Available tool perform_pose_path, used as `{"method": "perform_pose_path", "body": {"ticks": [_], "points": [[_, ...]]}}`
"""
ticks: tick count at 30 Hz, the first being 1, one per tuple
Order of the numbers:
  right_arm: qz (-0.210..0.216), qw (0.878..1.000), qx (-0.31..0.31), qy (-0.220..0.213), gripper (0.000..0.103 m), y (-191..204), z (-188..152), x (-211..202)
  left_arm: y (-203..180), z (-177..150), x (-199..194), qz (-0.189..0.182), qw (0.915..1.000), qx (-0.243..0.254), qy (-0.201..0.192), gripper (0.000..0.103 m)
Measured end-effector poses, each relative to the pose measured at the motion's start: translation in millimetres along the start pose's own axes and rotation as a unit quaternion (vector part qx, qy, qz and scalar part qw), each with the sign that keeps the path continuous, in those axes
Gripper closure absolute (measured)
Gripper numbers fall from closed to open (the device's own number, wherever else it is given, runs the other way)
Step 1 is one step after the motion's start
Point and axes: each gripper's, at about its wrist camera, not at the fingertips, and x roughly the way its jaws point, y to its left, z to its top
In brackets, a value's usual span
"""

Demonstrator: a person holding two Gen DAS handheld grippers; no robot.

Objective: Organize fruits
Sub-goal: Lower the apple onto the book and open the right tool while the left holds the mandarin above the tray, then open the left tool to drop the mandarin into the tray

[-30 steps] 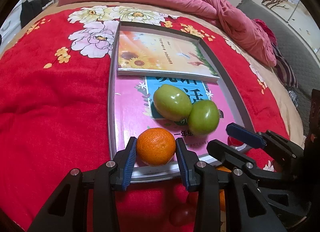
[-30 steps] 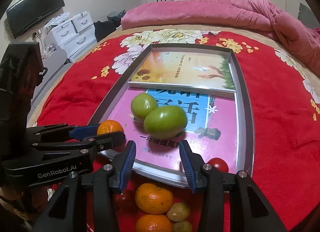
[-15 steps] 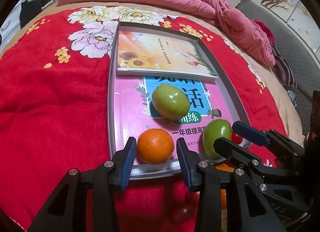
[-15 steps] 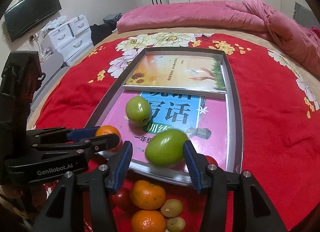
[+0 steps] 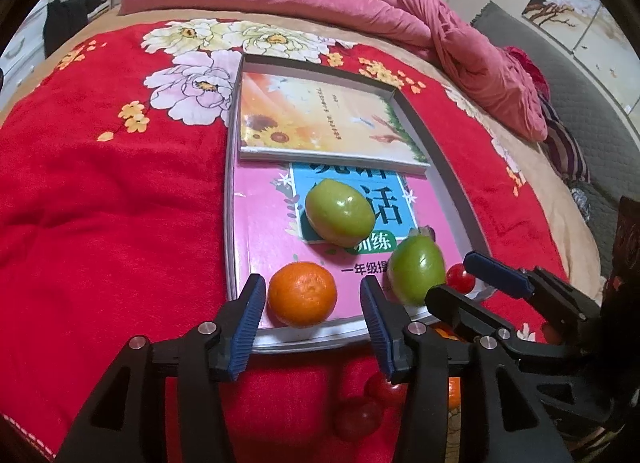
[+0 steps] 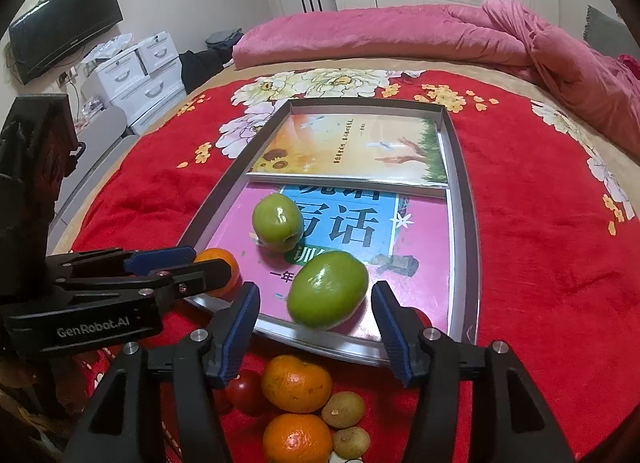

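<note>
An orange (image 5: pixel 302 294) rests on the near edge of the silver tray (image 5: pixel 230 223), between the fingers of my left gripper (image 5: pixel 313 297). Its jaws are opening, with a gap on each side of the fruit. A green fruit (image 6: pixel 328 289) lies at the tray's near rim (image 6: pixel 466 223) between the fingers of my right gripper (image 6: pixel 316 303), whose jaws are opening too and do not touch it. A second green fruit (image 6: pixel 277 222) sits farther in, on the pink book. In the right wrist view my left gripper (image 6: pixel 206 261) shows beside the orange (image 6: pixel 226 263).
Two books lie in the tray, with a sunflower cover (image 5: pixel 320 123) at the far end. A cherry tomato (image 5: pixel 460 277) sits at the tray's near right corner. Loose oranges (image 6: pixel 297 389), a tomato (image 6: pixel 246 391) and small brown fruits (image 6: pixel 343 409) lie on the red blanket before the tray. A pink quilt (image 6: pixel 400 39) is heaped behind.
One green fruit has left the other and moved to the tray's near edge, between my right fingers. Both grippers' jaws have widened. The orange has stayed in place.
</note>
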Motion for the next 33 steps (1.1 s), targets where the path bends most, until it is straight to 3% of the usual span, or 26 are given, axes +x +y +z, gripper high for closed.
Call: {"method": "perform_pose_path", "body": {"ticks": [7, 10, 16, 20, 26, 33], "points": [[-0.003, 1.000, 0.008, -0.009, 0.039, -3, 2, -7, -1, 2, -12, -0.006, 0.9999, -0.002, -0.009, 0.051], [-0.002, 1.000, 0.013, -0.013, 0.039, -5, 3, -11, -1, 3, -16, -0.009, 0.9999, -0.002, -0.013, 0.040], [-0.001, 1.000, 0.021, -0.020, 0.033, -10, 4, -18, -4, 4, -25, -0.013, 0.9997, 0.000, -0.019, 0.037], [-0.003, 0.999, 0.028, -0.026, 0.031, -12, 6, -24, -6, 4, -29, -0.009, 0.9997, -0.002, -0.022, 0.028], [-0.006, 0.999, 0.038, -0.031, 0.024, -16, 9, -29, -7, 6, -35, -0.001, 0.9996, -0.003, -0.027, 0.027], [-0.012, 0.998, 0.041, -0.037, 0.023, -18, 11, -35, -4, 6, -41, -0.001, 0.9995, -0.009, -0.029, 0.027]]}}
